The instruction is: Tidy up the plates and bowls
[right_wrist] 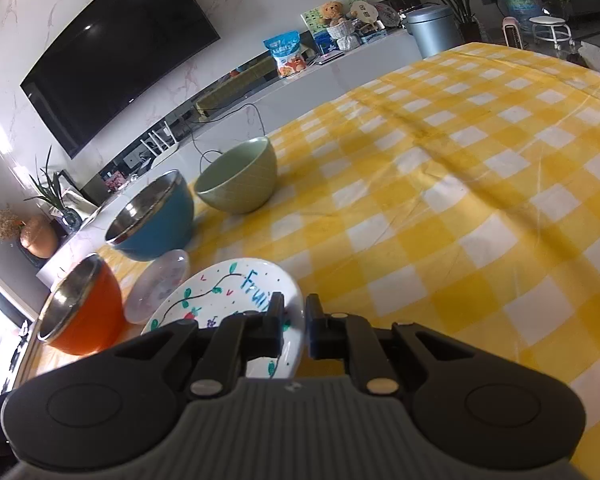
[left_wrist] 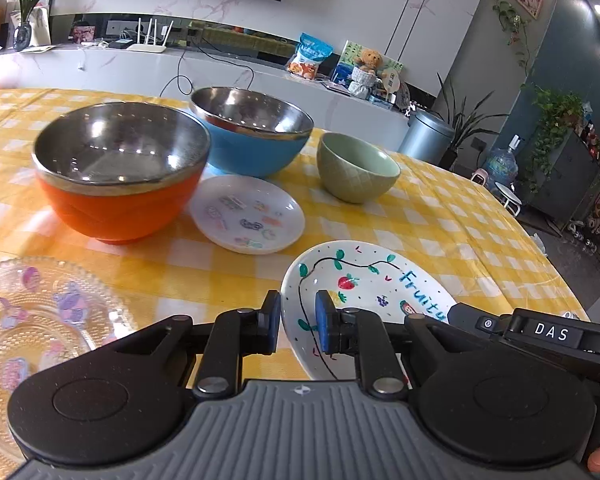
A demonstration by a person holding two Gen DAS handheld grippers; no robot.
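Observation:
A white plate painted with fruit and the word "Fruity" (left_wrist: 372, 284) is held between both grippers. My left gripper (left_wrist: 298, 320) is shut on its left rim, blue pads either side of the edge. In the right wrist view, my right gripper (right_wrist: 294, 324) is shut on the fruit plate's (right_wrist: 220, 292) right rim. Behind it stand an orange steel-lined bowl (left_wrist: 116, 208), a blue steel-lined bowl (left_wrist: 256, 148) and a green ceramic bowl (left_wrist: 356, 172). A small white sticker plate (left_wrist: 248, 214) lies between the bowls. A patterned glass plate (left_wrist: 32, 320) lies at the near left.
Everything rests on a table with a yellow-checked cloth (right_wrist: 460, 200), which stretches bare to the right of the green bowl (right_wrist: 240, 184). The table's right edge (left_wrist: 540, 264) drops to the floor. A white counter (left_wrist: 220, 68) and a grey bin (left_wrist: 428, 132) stand behind.

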